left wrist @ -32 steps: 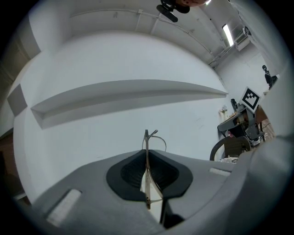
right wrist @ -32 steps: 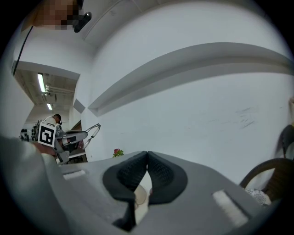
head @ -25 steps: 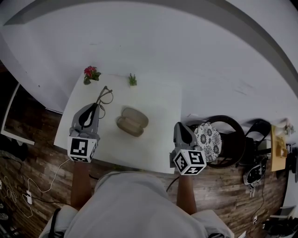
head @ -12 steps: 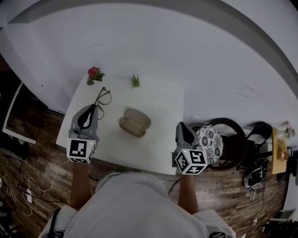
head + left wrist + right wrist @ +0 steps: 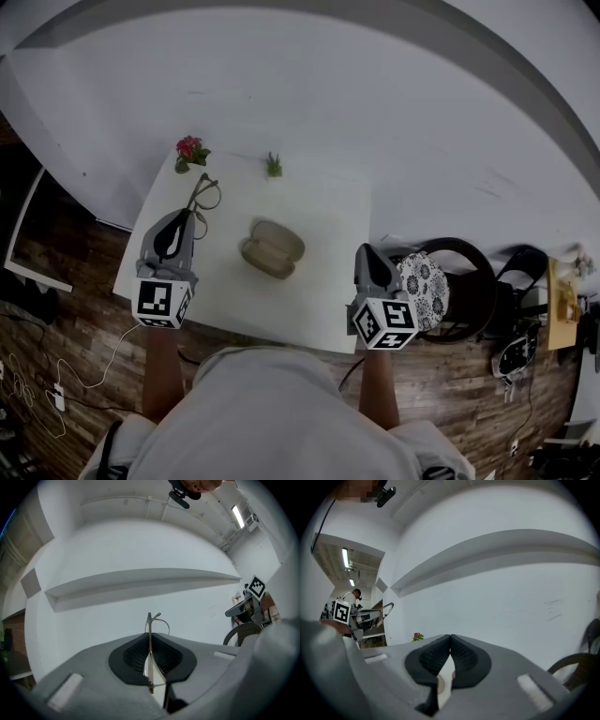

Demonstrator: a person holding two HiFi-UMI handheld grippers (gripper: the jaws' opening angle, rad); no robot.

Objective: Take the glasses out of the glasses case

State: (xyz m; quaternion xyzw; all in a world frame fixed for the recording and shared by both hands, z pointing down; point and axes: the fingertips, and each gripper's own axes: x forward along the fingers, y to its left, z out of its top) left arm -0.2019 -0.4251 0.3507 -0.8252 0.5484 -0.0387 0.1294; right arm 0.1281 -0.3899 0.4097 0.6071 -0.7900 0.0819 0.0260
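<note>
A thin-framed pair of glasses (image 5: 203,196) hangs above the white table's left side, pinched in my left gripper (image 5: 185,217). In the left gripper view the metal frame (image 5: 150,654) runs upright between the shut pads. The tan glasses case (image 5: 271,248) lies open in the middle of the table (image 5: 319,202), apart from both grippers. My right gripper (image 5: 367,257) hovers at the table's right edge, its pads (image 5: 463,657) pressed together with nothing between them.
A small red-flowered pot (image 5: 189,149) and a little green plant (image 5: 273,165) stand along the table's far edge. A black chair with a patterned cushion (image 5: 424,285) sits just right of the table. Cables lie on the wooden floor at the left.
My left gripper has drawn the glasses slightly left and up, away from the case. The right gripper has barely moved.
</note>
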